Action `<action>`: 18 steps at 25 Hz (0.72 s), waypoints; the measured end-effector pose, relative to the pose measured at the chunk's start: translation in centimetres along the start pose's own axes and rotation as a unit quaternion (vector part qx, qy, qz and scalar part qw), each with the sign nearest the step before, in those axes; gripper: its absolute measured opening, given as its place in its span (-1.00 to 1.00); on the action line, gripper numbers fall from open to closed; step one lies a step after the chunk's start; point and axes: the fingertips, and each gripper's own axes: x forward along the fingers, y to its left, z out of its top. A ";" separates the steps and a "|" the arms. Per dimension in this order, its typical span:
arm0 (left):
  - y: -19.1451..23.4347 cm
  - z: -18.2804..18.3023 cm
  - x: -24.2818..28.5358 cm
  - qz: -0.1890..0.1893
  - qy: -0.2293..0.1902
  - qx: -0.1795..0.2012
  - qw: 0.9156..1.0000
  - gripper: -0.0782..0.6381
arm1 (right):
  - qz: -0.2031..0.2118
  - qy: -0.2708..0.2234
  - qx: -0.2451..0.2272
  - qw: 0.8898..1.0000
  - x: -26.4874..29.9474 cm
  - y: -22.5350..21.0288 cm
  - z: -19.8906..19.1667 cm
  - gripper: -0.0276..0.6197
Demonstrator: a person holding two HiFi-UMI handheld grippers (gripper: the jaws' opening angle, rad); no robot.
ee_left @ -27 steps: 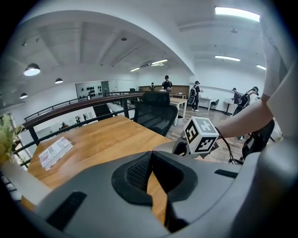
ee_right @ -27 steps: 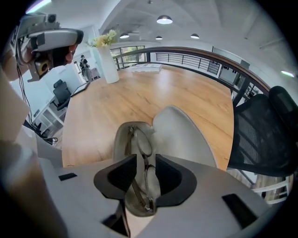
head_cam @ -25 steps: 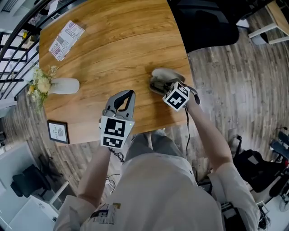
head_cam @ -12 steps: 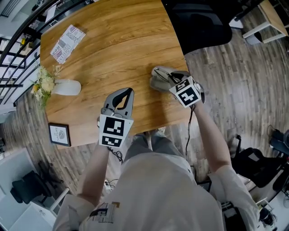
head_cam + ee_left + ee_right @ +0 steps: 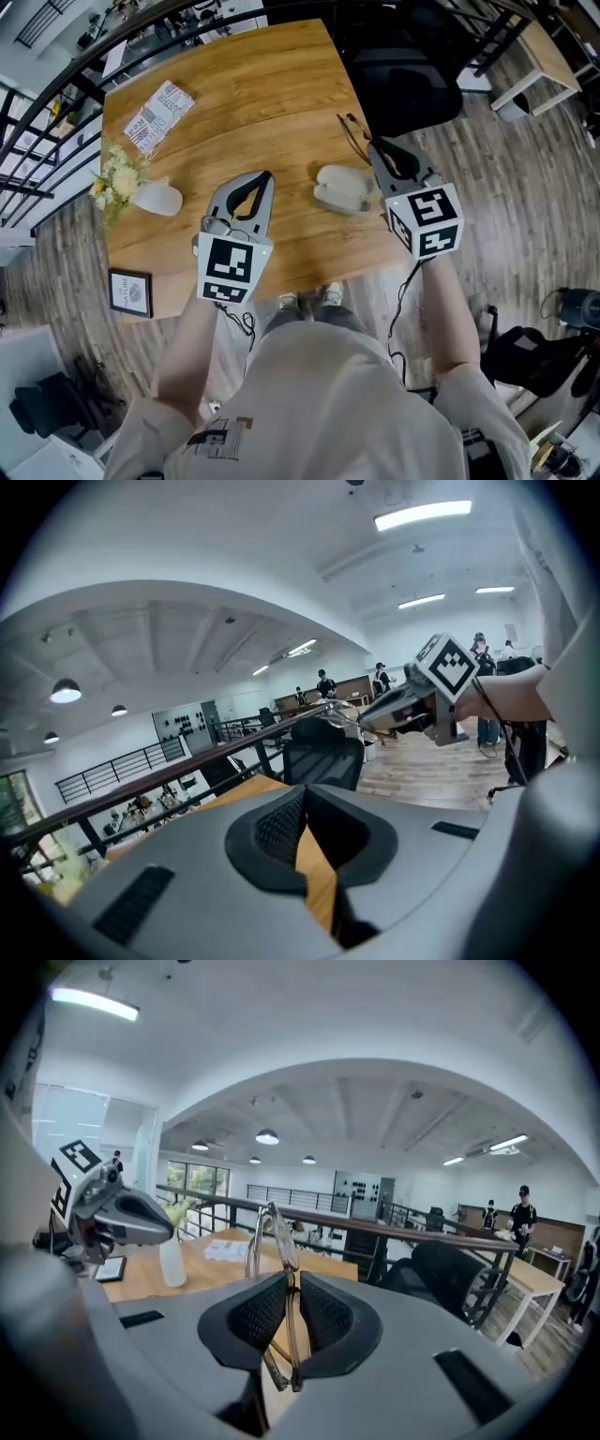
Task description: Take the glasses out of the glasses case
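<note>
Right claw [image 5: 291, 1283]: jaws just closed in, now pinching folded glasses [image 5: 281, 1251] above table [image 5: 262, 94], clear of case [image 5: 342, 187]. Left claw [image 5: 265, 178]: jaws together, empty. We judge glasses light, fragile, lenses slippery. We'd grip frame, gently.

The person wears a pale shirt [image 5: 328, 394] with short sleeves and a small dark print on it, and white shoes [image 5: 309, 300]. The left gripper [image 5: 265, 178] and the right gripper [image 5: 372, 145] are grey. Each has 1 white cube [image 5: 232, 267] with black square marks and 1 thin black cable [image 5: 401, 305].
</note>
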 end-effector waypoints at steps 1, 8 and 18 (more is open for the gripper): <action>0.4 0.7 -0.5 0.004 -0.006 0.007 1.000 -0.73 | -0.005 -0.019 0.003 1.000 -1.1 0.1 1.6 -0.72; 1.6 7.4 -5.2 0.029 -0.072 0.062 0.995 -0.73 | -0.025 -0.144 0.015 0.989 -9.2 1.3 10.7 -0.72; 1.3 13.0 -12.1 0.054 -0.128 0.028 0.990 -0.73 | -0.037 -0.216 0.020 0.975 -18.2 4.4 14.9 -0.72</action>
